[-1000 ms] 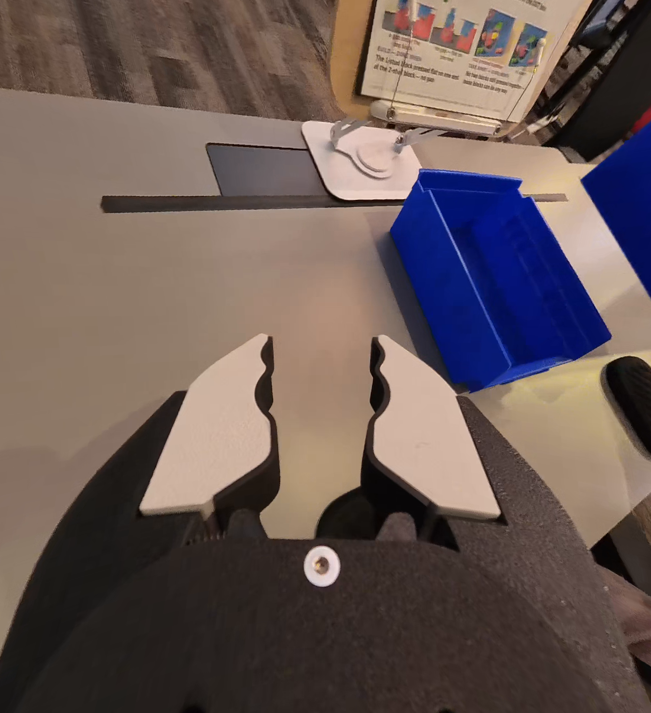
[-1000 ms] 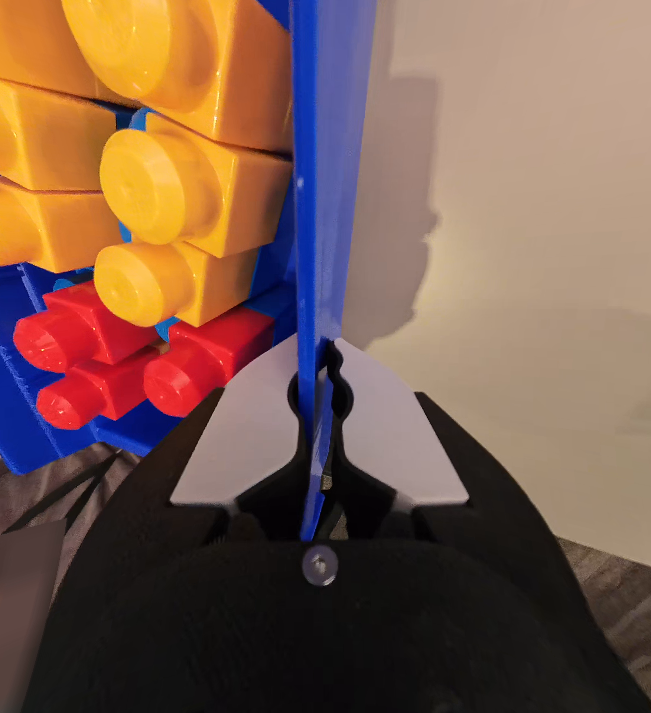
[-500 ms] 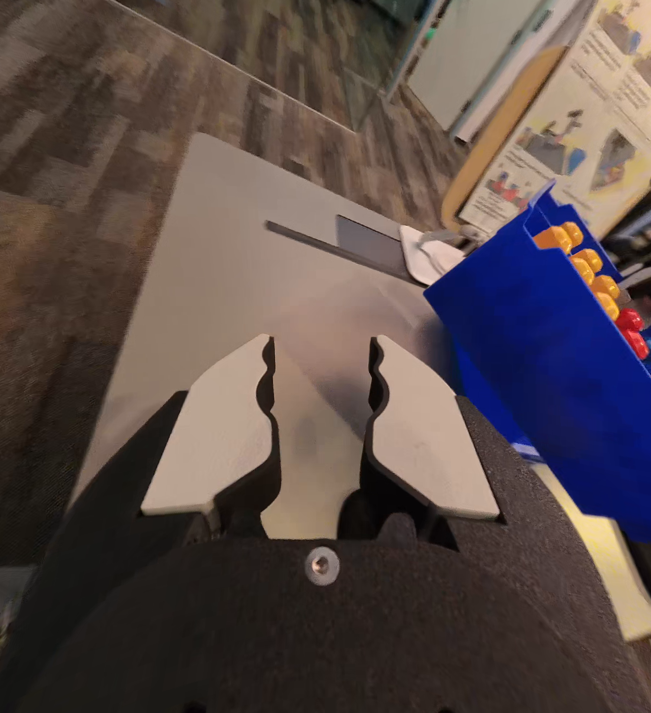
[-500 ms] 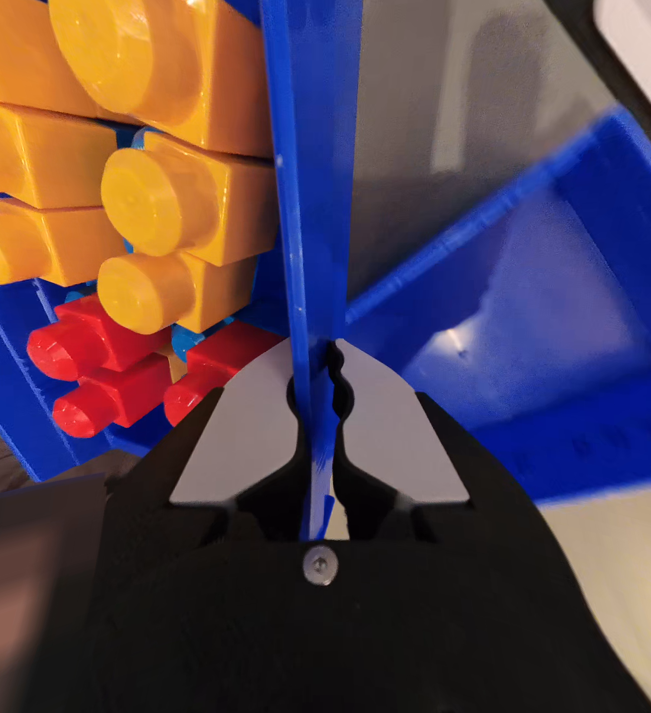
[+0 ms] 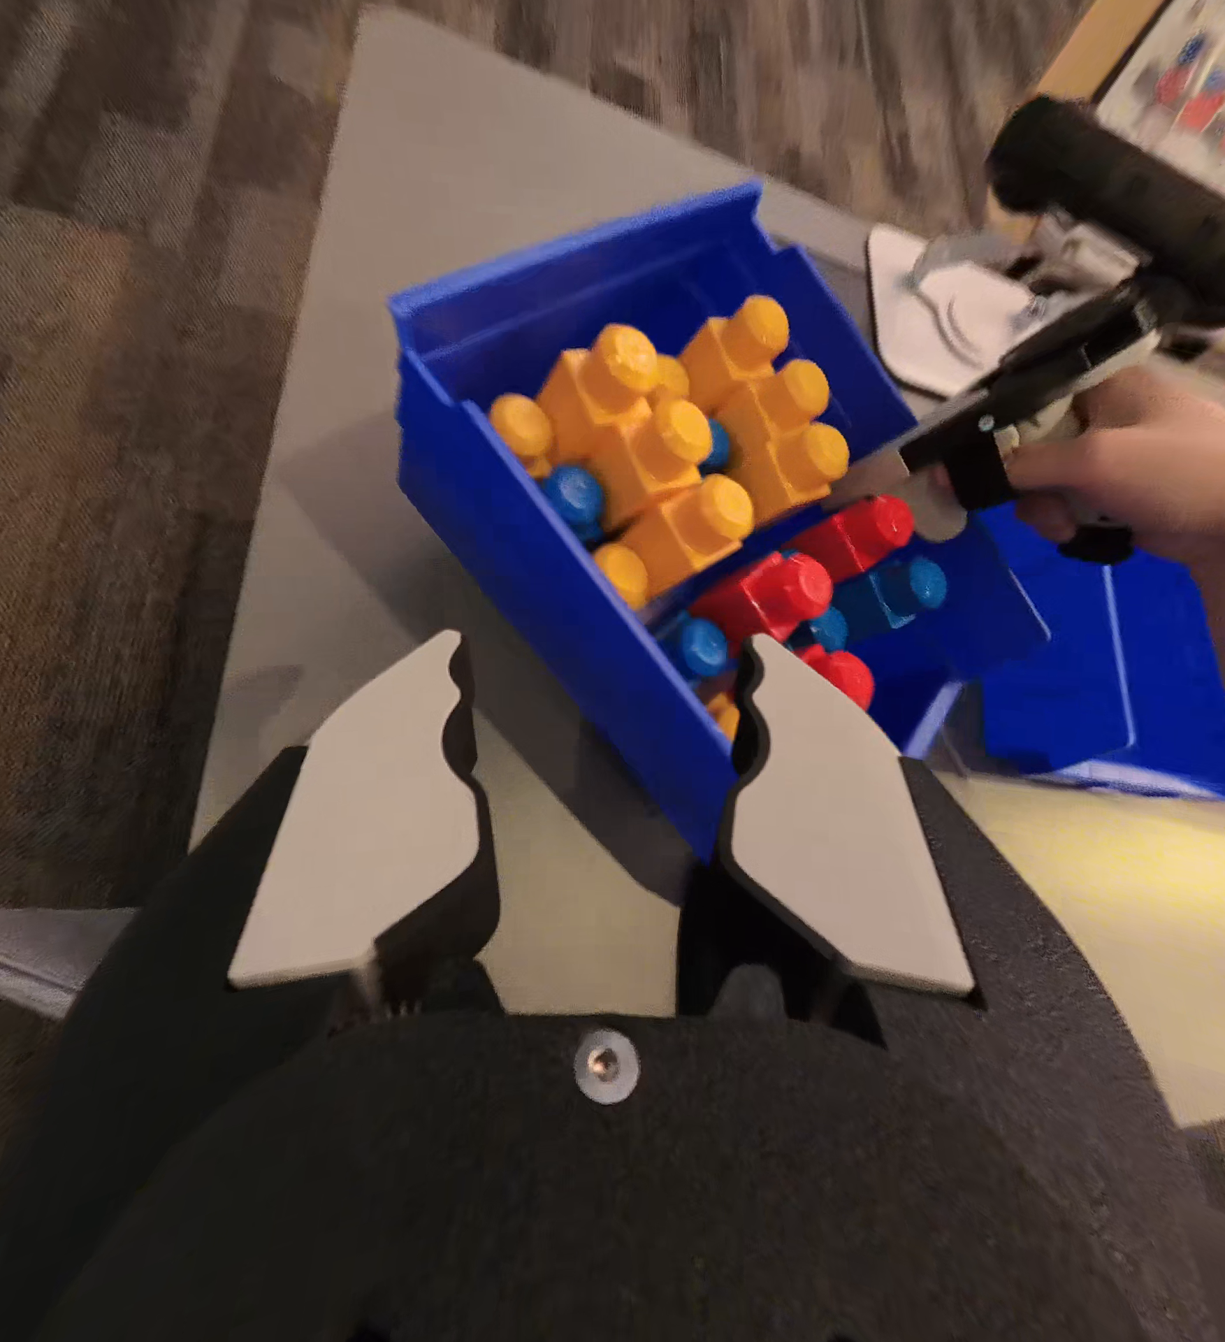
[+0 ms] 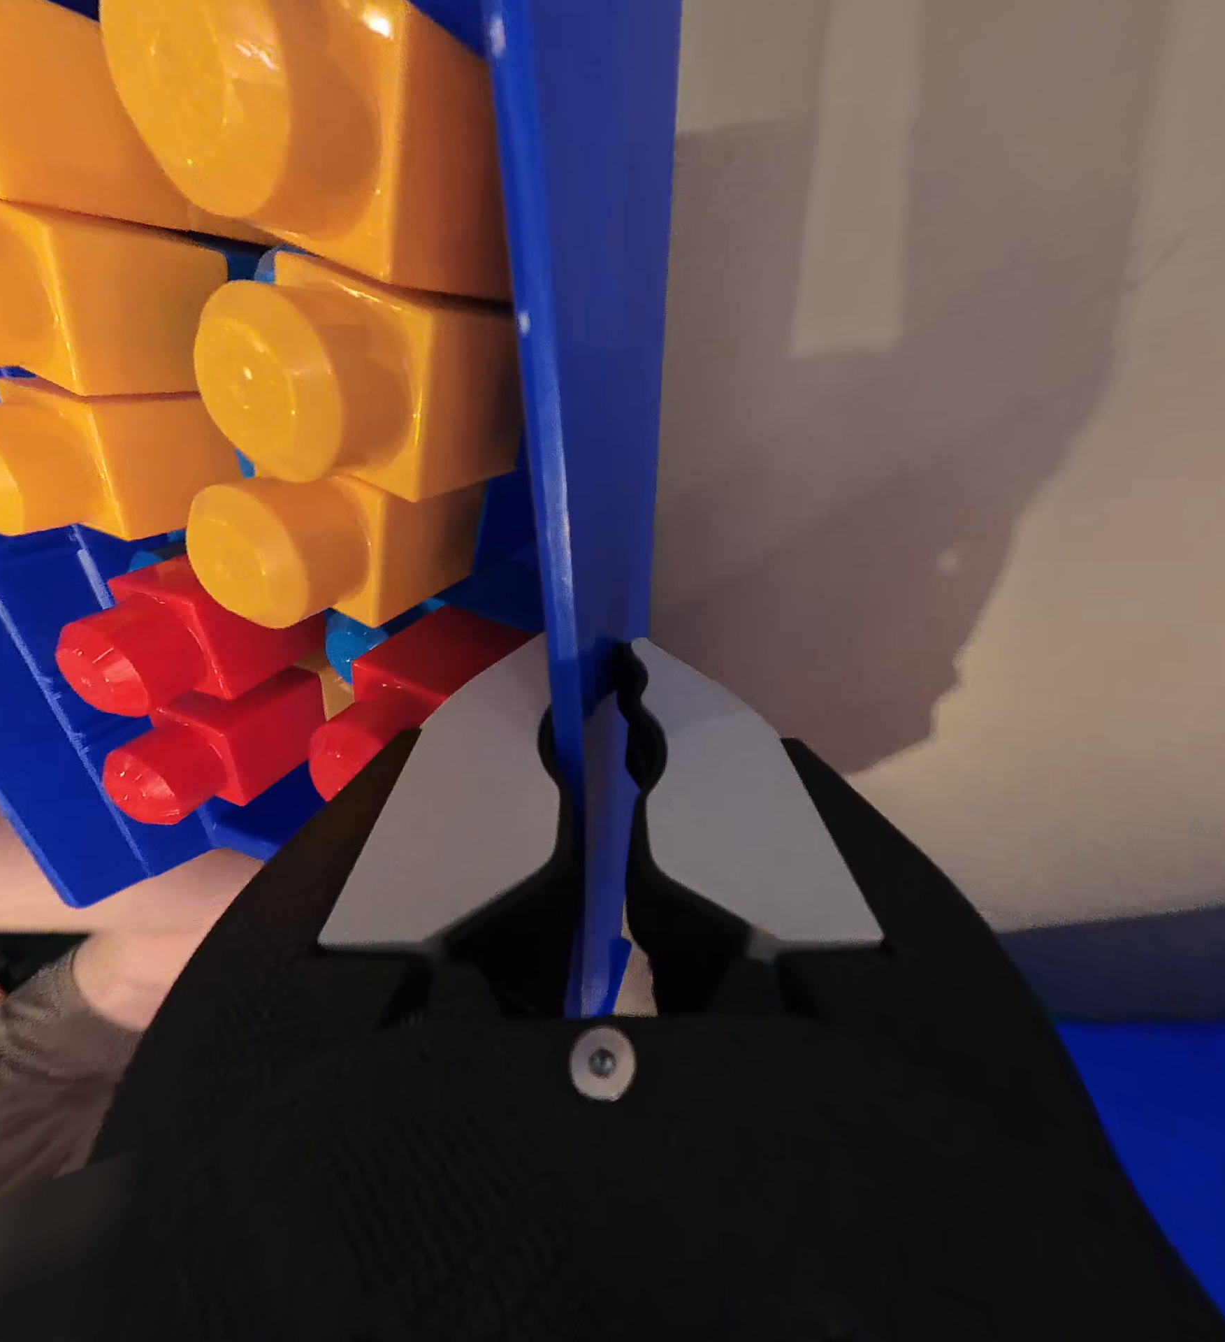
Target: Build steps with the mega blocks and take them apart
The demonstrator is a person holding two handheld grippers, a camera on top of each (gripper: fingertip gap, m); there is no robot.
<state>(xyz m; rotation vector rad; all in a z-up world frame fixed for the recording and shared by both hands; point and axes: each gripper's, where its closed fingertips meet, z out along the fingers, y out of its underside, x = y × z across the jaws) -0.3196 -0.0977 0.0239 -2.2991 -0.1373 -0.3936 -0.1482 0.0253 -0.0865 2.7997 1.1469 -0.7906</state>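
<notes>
Dozens of orange, red and blue mega blocks (image 5: 674, 465) fill a tilted blue bin (image 5: 558, 603) above the grey table (image 5: 449, 174); the right gripper (image 6: 587, 697) pinches its side wall, the left gripper (image 5: 598, 653) gapes empty nearby.

Readable text: I can make out none in either view.
Poster: I see a blurred white printed sheet with small red and blue pictures (image 5: 1219, 94) at the far right edge beyond the counter; its print is too smeared to tell.
Blocks and bin: I find no marks or numbers legible on them.
</notes>
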